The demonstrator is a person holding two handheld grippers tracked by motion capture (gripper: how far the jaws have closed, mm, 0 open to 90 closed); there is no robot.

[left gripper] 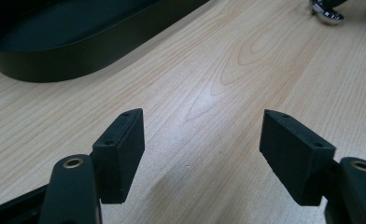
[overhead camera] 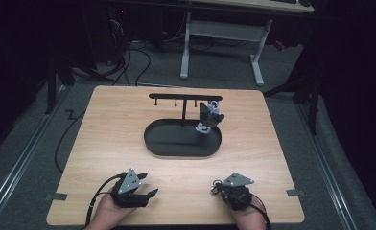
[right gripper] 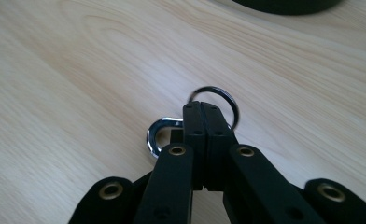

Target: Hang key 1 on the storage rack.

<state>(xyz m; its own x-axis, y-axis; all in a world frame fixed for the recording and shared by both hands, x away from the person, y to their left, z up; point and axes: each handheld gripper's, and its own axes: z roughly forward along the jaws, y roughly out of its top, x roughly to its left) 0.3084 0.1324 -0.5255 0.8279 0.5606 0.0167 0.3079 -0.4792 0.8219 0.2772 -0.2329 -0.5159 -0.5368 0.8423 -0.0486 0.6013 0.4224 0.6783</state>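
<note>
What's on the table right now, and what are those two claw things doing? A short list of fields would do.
Table: wood
Tray: black oval, mid-table
Rack: black bar with pegs, on a post rising from the tray
On rack: keychain hanging at the right end
Left gripper: jaws wide apart, nothing between them
Right gripper: jaws closed on a key ring, chrome clasp beside it

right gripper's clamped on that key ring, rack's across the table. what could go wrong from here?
1. The right gripper pinches only the edge of the key ring, with the carabiner clip loose beside it; it could twist or slip on lifting.
2. The rack already carries a hanging keychain; reaching for a hook may knock it.
3. The rack's hooks look small, so threading the ring may miss.
</note>
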